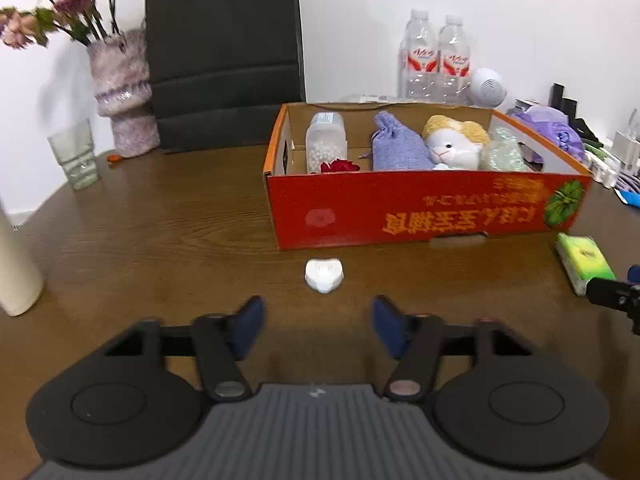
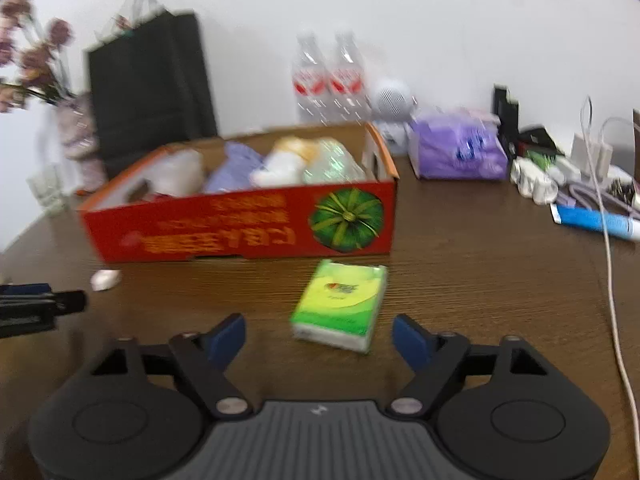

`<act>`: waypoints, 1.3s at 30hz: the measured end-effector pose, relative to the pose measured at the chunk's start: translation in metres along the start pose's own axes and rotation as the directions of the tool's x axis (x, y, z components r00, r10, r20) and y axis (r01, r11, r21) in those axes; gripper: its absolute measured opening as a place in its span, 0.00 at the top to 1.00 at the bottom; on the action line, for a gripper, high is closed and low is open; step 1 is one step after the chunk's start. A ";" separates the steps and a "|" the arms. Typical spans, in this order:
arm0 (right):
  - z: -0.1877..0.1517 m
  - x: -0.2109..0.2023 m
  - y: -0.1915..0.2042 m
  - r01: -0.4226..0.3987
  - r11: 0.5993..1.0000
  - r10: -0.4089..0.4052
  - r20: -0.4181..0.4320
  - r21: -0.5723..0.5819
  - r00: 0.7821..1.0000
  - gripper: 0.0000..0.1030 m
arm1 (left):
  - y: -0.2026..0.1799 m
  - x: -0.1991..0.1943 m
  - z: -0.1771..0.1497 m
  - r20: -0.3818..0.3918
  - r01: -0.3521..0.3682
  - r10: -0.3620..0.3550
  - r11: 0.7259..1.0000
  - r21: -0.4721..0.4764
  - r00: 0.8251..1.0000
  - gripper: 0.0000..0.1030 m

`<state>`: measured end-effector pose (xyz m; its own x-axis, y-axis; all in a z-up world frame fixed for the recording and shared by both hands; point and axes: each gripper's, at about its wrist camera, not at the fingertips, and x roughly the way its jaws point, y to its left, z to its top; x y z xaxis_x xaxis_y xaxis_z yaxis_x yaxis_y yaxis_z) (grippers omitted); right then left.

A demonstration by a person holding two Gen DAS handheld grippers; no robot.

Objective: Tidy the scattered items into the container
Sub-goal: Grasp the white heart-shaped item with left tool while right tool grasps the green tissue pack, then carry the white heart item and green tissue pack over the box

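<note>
Brown wood-grain table carries everything. Biggest item on it: black paper bag, upright at the back w/ the wall behind. Next, red cardboard box, open top, orange print and a green pumpkin pic on its front wall, standing centre-right. Inside the box, L to R: clear bottle of white beads, small red flower at its near end, lilac drawstring pouch, white plush toy w/ tan hair, crinkly clear-green packet.

Behind the box: two water bottles w/ red labels, side by side, and a white round speaker just beside them. Purple tissue pack sits right of the box. Back left: mottled purple vase w/ pink flowers, ribbed glass tumbler near it.

Still out on the table, in front of the box:
- green tissue pack, lying flat, near the box's pumpkin end, apart from it.
- small white heart-shaped case, close to the box front, not touching.

Left gripper: jaws spread, nothing btwn them; white case lies just ahead of the tips, untouched. Right gripper: jaws spread wide; near end of the green pack sits btwn the blue pads, gaps both sides, no contact.
</note>
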<state>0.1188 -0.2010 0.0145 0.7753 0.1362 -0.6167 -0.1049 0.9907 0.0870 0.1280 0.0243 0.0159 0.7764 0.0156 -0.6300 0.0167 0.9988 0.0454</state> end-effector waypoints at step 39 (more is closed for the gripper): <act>-0.065 -0.114 0.023 -0.067 0.995 0.082 0.247 -0.069 0.965 0.57 | -0.038 -0.158 -0.083 0.328 -0.159 0.169 0.986 -0.058 0.930 0.74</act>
<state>-0.0124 -0.1932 0.0360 0.8939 0.2123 -0.3948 -0.1992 0.9771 0.0744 -0.0476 -0.0121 0.0495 0.9310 0.1684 -0.3240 -0.1433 0.9846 0.1000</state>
